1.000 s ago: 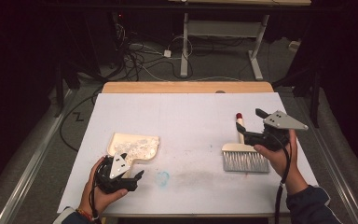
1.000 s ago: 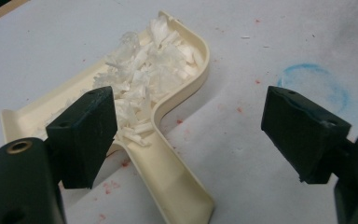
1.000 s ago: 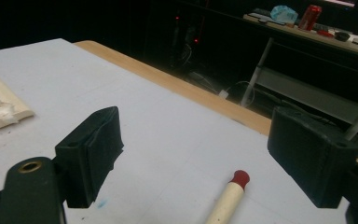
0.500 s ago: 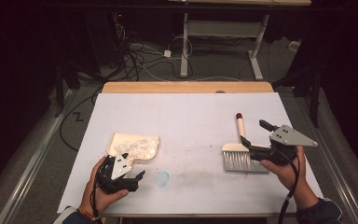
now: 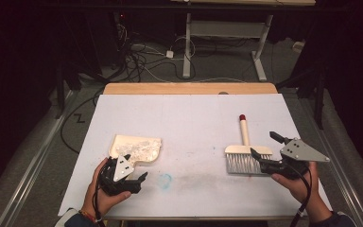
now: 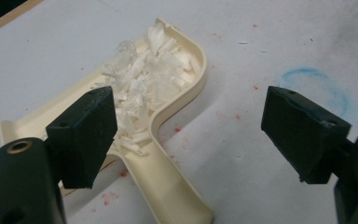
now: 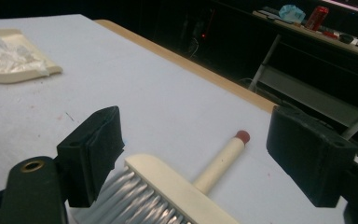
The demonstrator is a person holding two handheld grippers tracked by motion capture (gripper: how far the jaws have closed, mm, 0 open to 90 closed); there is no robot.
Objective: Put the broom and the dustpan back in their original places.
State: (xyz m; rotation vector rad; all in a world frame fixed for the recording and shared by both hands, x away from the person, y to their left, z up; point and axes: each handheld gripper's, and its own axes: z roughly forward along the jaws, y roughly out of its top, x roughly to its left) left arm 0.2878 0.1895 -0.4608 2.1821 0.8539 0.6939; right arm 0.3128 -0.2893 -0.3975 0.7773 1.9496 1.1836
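cream plastic dustpan [image 6: 168,121] holding white shreds [image 6: 144,84], lying under left gripper [image 5: 123,177], gaping, empty | right gripper [image 5: 276,158] hovering wide, empty, beside bristly brush [image 5: 246,156]

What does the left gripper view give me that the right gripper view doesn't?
Left gripper view alone: the dustpan's handle between the open left gripper, and a blue ring mark on the table. Right gripper view alone: the brush with its red-tipped handle between the open right gripper. Both: the cream dustpan holding white shreds.

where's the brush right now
In the high view the brush lies flat on the table's right side, just left of the open right gripper.
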